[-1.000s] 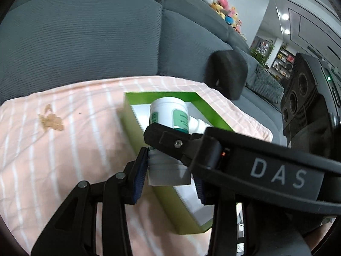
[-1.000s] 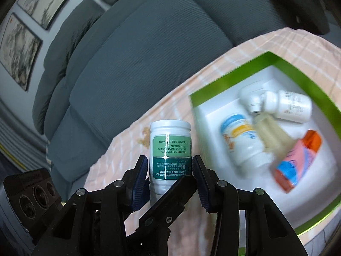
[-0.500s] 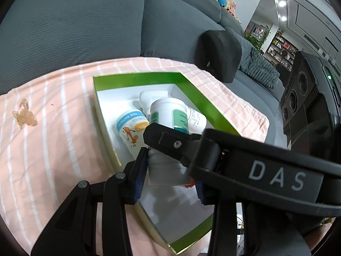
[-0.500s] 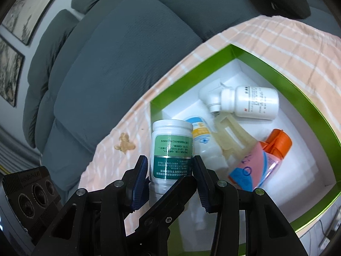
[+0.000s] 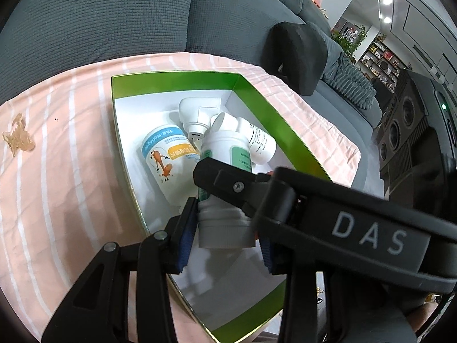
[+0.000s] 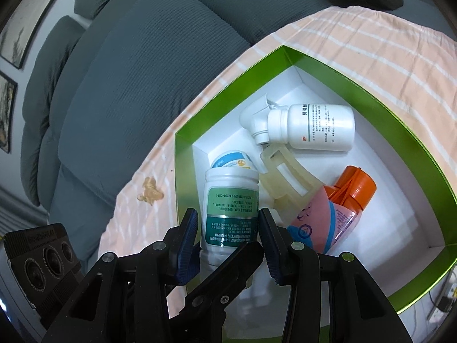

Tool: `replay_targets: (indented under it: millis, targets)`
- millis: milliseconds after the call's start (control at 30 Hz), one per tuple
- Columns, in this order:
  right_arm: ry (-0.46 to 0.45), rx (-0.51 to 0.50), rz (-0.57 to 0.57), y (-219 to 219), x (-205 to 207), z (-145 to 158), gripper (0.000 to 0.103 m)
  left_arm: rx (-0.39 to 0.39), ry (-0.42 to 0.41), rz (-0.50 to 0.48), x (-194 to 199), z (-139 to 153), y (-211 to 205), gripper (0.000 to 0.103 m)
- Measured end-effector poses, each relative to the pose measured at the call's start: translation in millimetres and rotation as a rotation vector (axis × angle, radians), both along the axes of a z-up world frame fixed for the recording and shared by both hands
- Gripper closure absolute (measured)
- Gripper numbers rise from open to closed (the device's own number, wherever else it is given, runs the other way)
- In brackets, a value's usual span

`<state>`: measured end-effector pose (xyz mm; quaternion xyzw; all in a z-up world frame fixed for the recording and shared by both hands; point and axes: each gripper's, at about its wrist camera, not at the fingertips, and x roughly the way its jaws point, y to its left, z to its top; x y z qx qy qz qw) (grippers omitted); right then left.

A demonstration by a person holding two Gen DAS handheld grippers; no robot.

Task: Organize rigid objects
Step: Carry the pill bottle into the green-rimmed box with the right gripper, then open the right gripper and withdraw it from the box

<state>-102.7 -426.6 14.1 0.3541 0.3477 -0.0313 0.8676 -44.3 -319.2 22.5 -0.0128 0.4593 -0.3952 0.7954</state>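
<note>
A white bottle with a green label [image 5: 224, 183] [image 6: 231, 208] is held by both grippers at once over the green box with a white inside [image 5: 257, 108] [image 6: 371, 85]. My left gripper [image 5: 225, 231] is shut on its lower body. My right gripper [image 6: 228, 240] is shut on it too and crosses the left view as a black bar. In the box lie a blue and yellow labelled bottle [image 5: 168, 157], a white bottle [image 6: 317, 128], a white plug-like part [image 5: 197, 114], a translucent piece [image 6: 282, 171] and a pink tube with an orange cap [image 6: 337, 208].
The box sits on a peach striped cloth [image 5: 57, 171] in front of a grey sofa [image 5: 100, 14]. A small tan clip [image 5: 18, 140] [image 6: 150, 191] lies on the cloth left of the box. A black speaker [image 5: 405, 131] stands to the right.
Both grippers have carried the green-label bottle from beside the box to over its inside and lower, close to the bottles lying there.
</note>
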Motion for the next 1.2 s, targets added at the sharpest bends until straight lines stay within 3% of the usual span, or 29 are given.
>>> replay_targets:
  millis: [200,333,367,400,467,567,733,933,1200]
  targets:
    - [0.014,-0.017,-0.042,-2,-2,0,0.056,0.019,0.003,0.006,-2,1,-3,0.062]
    - [0.011,-0.016,-0.073,-4,-6,2,0.054,0.032,-0.002,0.025,-2,5,3,0.053]
    - [0.004,-0.015,-0.079,-4,-7,3,0.052,0.018,0.0,0.025,-3,7,7,0.052]
    - [0.0,-0.022,-0.085,-4,-8,5,0.05,0.004,0.004,0.02,-3,8,10,0.043]
    - [-0.002,-0.044,-0.102,-3,-9,8,0.038,0.007,-0.013,0.026,-6,13,15,0.039]
    - [-0.013,-0.079,-0.124,0,-10,13,0.033,-0.012,-0.032,0.027,-11,20,23,0.028]
    - [-0.046,-0.107,-0.12,10,-9,19,0.019,-0.008,-0.097,0.086,-15,32,45,0.023]
    - [-0.082,-0.198,-0.109,33,-4,30,0.011,0.024,-0.148,0.189,-12,33,80,0.013]
    - [-0.092,-0.247,-0.058,62,10,33,0.01,0.111,-0.166,0.368,-3,20,134,0.013]
